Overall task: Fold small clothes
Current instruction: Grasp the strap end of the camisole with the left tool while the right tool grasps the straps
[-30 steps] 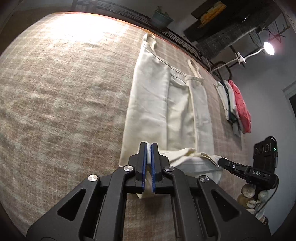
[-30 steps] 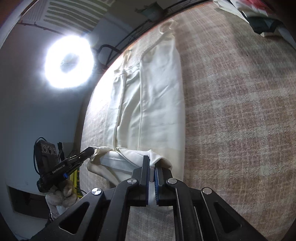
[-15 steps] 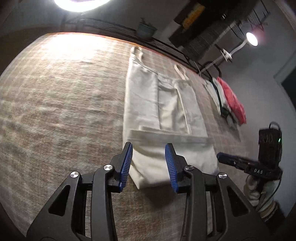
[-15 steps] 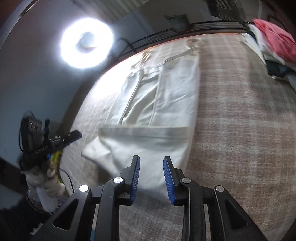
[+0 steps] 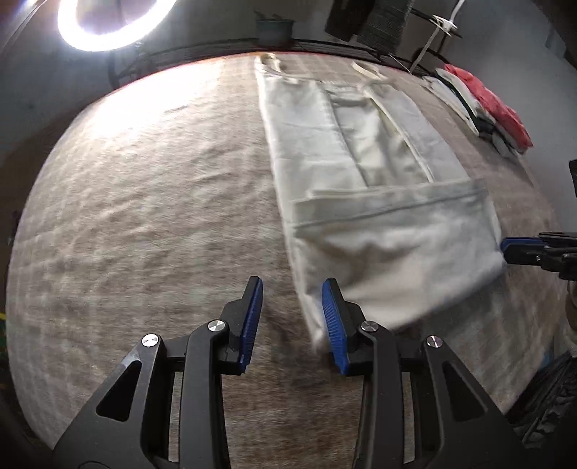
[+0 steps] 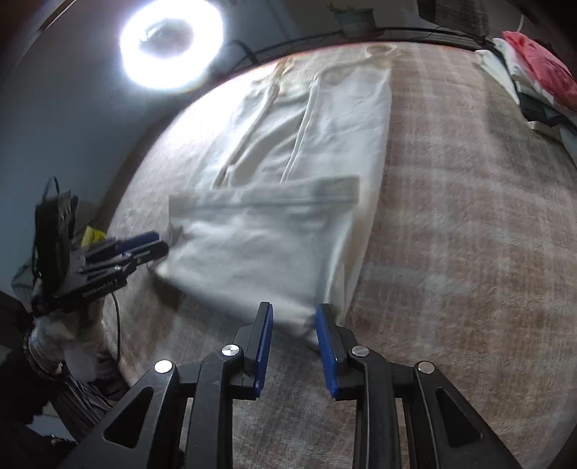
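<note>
A cream strapped garment (image 5: 364, 173) lies flat on the checked brown cloth, its sides folded inward and its near end folded up over itself. It also shows in the right wrist view (image 6: 288, 202). My left gripper (image 5: 292, 314) is open and empty, just left of the garment's near left corner. My right gripper (image 6: 294, 337) is open and empty, with the garment's near right corner lying between its jaws. Each gripper shows in the other's view, the right one (image 5: 523, 247) and the left one (image 6: 126, 249), at opposite near corners.
A stack of folded clothes with a red piece on top (image 5: 490, 104) lies at the far right of the surface, and shows in the right wrist view (image 6: 537, 79) too. A ring light (image 6: 169, 39) shines behind the far edge. A potted plant (image 5: 274, 29) stands behind.
Both grippers were shut on the garment's near edge; they have opened, let it go folded over itself, and drawn back towards the near edge.
</note>
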